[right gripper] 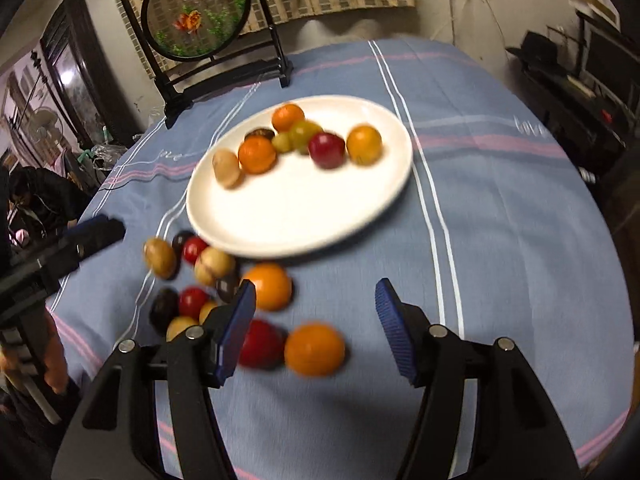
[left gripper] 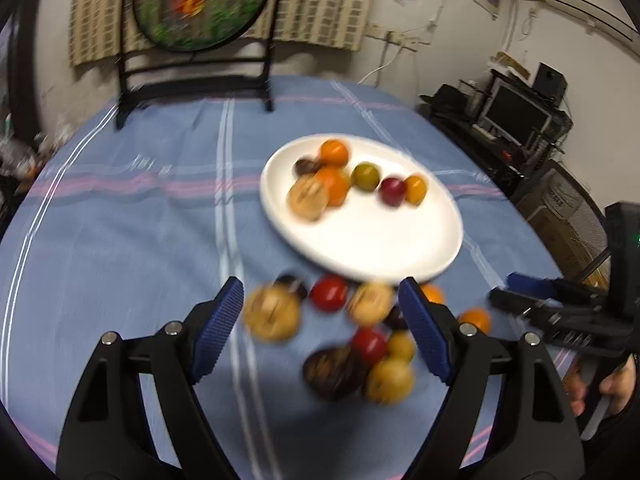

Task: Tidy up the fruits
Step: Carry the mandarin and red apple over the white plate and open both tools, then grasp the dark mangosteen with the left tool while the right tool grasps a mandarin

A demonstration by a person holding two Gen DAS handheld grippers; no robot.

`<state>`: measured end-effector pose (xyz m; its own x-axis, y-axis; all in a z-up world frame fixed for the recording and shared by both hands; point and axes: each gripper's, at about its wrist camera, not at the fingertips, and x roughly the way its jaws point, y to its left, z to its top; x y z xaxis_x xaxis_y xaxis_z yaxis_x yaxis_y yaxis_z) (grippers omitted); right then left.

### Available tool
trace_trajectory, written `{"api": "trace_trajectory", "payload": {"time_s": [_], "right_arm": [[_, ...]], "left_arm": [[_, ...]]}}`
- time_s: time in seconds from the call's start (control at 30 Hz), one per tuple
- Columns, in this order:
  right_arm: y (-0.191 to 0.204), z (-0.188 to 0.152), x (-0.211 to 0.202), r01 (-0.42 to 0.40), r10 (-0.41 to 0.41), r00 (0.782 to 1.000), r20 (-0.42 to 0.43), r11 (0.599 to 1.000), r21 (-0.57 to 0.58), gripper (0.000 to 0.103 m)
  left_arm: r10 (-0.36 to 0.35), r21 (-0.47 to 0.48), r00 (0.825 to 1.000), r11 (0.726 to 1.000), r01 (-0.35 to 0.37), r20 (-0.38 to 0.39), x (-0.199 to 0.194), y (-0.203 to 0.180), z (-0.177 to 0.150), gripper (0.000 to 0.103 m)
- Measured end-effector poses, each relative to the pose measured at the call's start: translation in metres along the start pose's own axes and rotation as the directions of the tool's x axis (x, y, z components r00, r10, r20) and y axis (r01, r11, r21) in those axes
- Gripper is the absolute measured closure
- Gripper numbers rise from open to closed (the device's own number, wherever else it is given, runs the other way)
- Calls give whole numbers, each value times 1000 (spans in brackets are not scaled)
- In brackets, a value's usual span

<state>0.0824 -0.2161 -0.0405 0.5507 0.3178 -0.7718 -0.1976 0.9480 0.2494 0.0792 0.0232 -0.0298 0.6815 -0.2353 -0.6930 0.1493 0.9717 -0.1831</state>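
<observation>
Both your grippers are open and empty right now. Your left gripper (left gripper: 322, 316) hangs over the loose fruit pile (left gripper: 340, 332) on the worktop (left gripper: 120, 220), plate (left gripper: 380, 248) at 12 o'clock. Your right gripper (right gripper: 316, 320) has an orange (right gripper: 315, 348) between its fingers, untouched, red fruit (right gripper: 262, 344) at 9 o'clock.

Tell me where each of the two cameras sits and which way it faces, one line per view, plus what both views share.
Left wrist: on the left gripper, angled down over the loose fruit toward the white plate; its open fingers show, and the right gripper at right.
Right wrist: on the right gripper, angled down at the blue tablecloth; its open fingers show, the left gripper at left.
Shared: plate, loose fruit, round framed screen.
</observation>
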Motion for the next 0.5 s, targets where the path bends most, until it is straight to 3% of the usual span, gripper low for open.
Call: {"api": "trace_trajectory", "payload": {"time_s": [0.27, 0.5], "right_arm": [[5, -28, -2, 93, -93, 996, 8, 995, -47, 40], [10, -40, 7, 77, -77, 997, 4, 993, -88, 40]], "left_arm": [[24, -69, 999, 997, -27, -42, -9, 30, -35, 22], [29, -52, 997, 998, -32, -70, -12, 31, -53, 22]]}}
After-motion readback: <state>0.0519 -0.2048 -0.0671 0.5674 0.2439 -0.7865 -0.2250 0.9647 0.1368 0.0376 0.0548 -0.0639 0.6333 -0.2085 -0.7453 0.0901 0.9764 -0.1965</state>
